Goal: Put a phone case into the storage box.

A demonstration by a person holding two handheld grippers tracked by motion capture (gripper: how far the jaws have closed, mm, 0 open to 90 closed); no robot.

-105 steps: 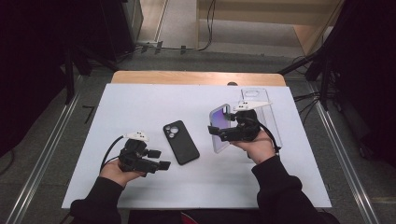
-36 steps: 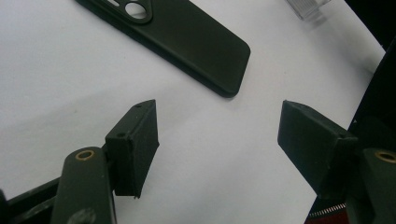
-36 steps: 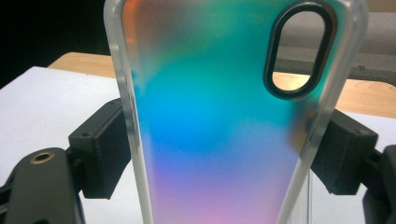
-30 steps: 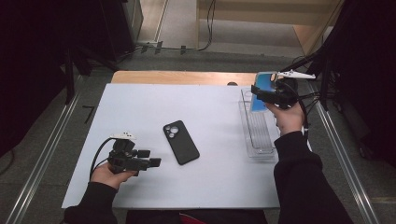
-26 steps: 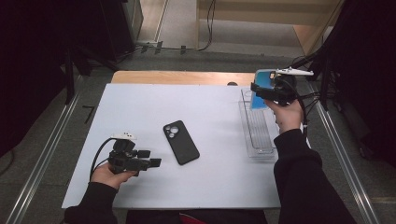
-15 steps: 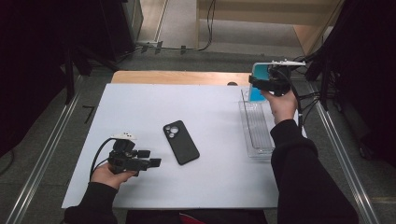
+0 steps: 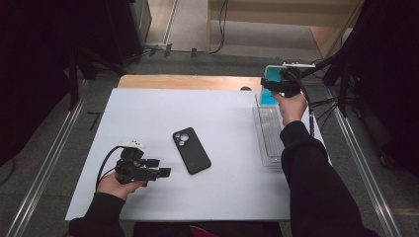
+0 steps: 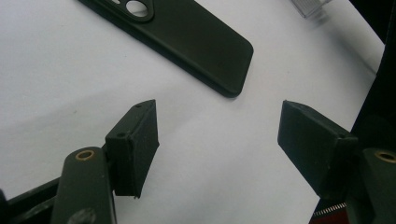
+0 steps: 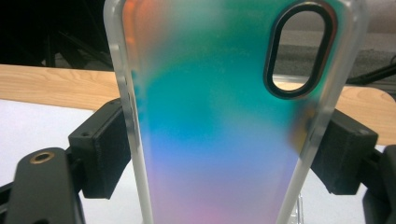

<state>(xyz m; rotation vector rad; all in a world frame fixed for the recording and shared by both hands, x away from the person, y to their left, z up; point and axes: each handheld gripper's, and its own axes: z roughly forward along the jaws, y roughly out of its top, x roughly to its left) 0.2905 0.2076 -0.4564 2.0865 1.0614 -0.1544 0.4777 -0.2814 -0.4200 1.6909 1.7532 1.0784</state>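
Left gripper [image 7: 165, 172] sits spread and empty near the black phone [image 7: 191, 150] on the bench [image 7: 148, 113]. Farther back, right gripper [image 7: 270, 84] pinches the iridescent case [image 9: 224, 116] above the clear tray [image 7: 269, 131]; looks like it needs lowering in next.

floor [image 7: 192, 29]: grey | table [image 7: 148, 113]: white top, wooden far edge | surroundings: dark

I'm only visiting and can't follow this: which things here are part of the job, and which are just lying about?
In use:
- rainbow-tinted phone case, clamped in the right tongs
- clear tray just below it
- black phone case on the white table, in front of the open left tongs

Lying about:
- cables on the floor
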